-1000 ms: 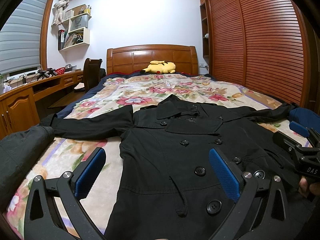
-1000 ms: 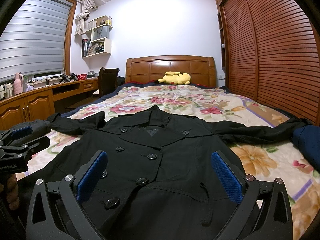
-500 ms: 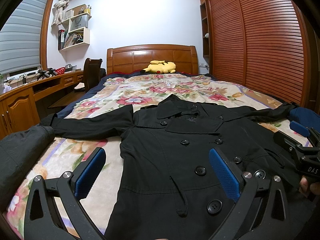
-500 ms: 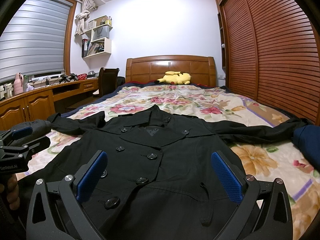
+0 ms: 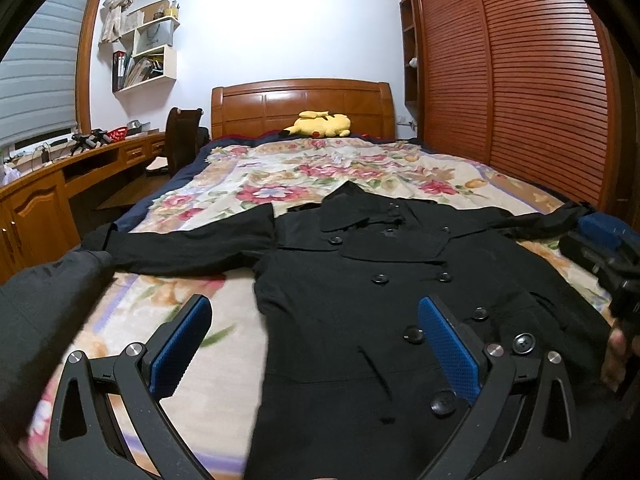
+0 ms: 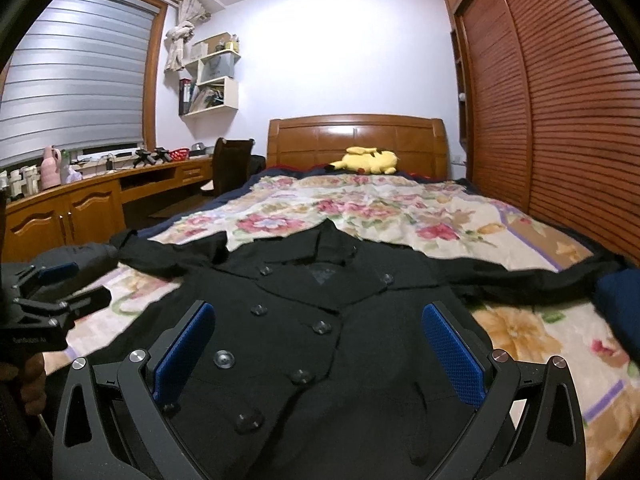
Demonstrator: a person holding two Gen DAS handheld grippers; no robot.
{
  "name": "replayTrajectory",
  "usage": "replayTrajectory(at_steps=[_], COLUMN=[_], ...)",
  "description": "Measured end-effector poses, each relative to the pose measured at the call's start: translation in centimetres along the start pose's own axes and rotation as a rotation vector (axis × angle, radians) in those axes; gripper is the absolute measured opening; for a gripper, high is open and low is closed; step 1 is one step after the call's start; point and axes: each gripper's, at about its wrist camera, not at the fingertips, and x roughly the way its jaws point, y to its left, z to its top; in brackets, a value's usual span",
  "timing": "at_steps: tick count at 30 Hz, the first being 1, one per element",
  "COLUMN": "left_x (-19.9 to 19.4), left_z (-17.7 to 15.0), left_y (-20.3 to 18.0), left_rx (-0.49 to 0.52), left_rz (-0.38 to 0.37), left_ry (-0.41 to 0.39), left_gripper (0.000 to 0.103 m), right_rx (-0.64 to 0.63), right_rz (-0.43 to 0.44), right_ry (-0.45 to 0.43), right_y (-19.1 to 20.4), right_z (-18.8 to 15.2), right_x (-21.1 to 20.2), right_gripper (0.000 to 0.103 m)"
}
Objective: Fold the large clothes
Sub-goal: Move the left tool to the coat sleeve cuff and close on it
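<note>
A black double-breasted coat lies flat, front up, on a floral bedspread, sleeves spread to both sides. It also shows in the right wrist view. My left gripper is open and empty, hovering over the coat's lower left edge. My right gripper is open and empty above the coat's lower front. The right gripper also shows at the right edge of the left wrist view. The left gripper shows at the left edge of the right wrist view.
A yellow plush toy lies by the wooden headboard. A wooden desk and chair stand left of the bed. Slatted wardrobe doors line the right. A dark blue cloth lies by the right sleeve.
Both grippers have shifted slightly over the coat and the views are a little blurred. Both stay open and the coat has not moved.
</note>
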Motion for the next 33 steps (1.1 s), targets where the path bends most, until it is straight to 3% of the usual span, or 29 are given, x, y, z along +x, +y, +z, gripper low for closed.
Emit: replayTrajectory(at_steps=[11, 20, 27, 33], left_x=[0.6, 3.3, 5.8, 9.3], left_z=[1.2, 2.2, 2.9, 3.1], left_y=[3.6, 8.0, 10.7, 12.5], left_rx=[0.003, -0.045, -0.028, 0.005], left_rz=[0.052, 0.082, 0.141, 0.140], left_ry=[0.027, 0.082, 0.103, 0.145], left_gripper=[0.103, 0.103, 0.103, 0.103], right_rx=[-0.045, -0.103, -0.137, -0.119], right_rz=[0.042, 0.124, 0.154, 0.153], right_ry=[-0.013, 0.047, 0.179, 0.268], right_y=[1.3, 3.3, 3.4, 1.5], right_z=[2.6, 5.0, 2.4, -0.8], right_x=[2.8, 7.9, 13.8, 18.9], right_gripper=[0.103, 0.103, 0.103, 0.103])
